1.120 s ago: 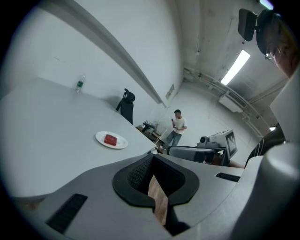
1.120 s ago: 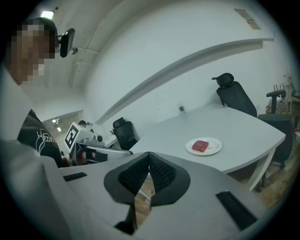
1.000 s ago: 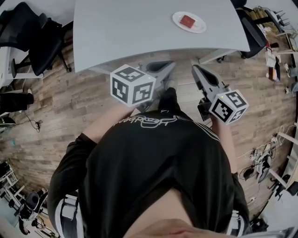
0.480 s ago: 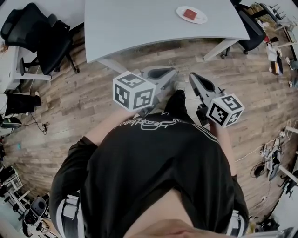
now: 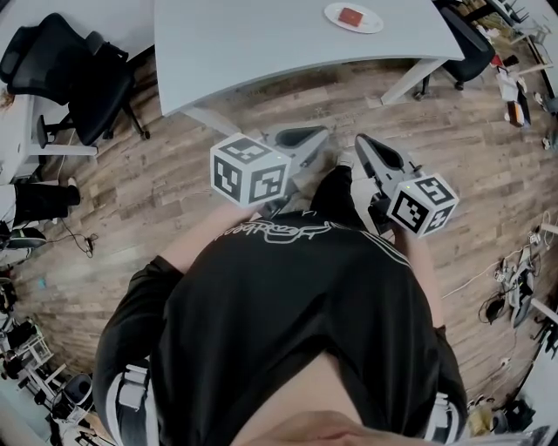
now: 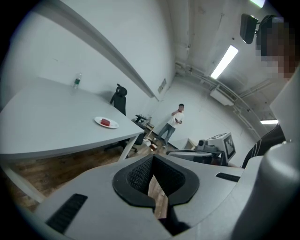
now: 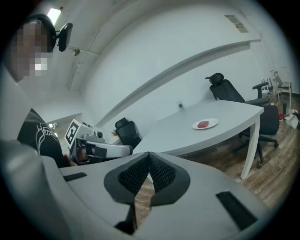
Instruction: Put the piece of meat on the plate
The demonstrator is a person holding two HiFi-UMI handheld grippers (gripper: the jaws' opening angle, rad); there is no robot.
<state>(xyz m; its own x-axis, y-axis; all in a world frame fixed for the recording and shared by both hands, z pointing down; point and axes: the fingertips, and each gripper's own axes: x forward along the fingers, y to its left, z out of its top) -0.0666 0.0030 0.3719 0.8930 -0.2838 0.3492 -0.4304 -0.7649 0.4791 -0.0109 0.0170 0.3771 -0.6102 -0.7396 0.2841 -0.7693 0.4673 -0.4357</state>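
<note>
A red piece of meat (image 5: 351, 15) lies on a white plate (image 5: 367, 23) near the far right end of the grey table (image 5: 253, 43). The left gripper view shows the same plate (image 6: 112, 124) with the meat (image 6: 105, 123) far off, as does the right gripper view, plate (image 7: 212, 123) and meat (image 7: 203, 124). Both grippers hang over the wooden floor close to the person's body, well short of the table. My left gripper (image 5: 301, 137) is shut and empty. My right gripper (image 5: 364, 144) is likewise shut with nothing between its pads.
Black office chairs (image 5: 83, 74) stand left of the table, another (image 5: 471, 48) at its right end. A clear bottle (image 7: 179, 104) stands on the table's far side. A person (image 6: 174, 123) stands in the background. Cables and clutter (image 5: 514, 287) lie along the right floor edge.
The table and plate have slid toward the top of the head view. The person and both shut grippers have backed away from the table.
</note>
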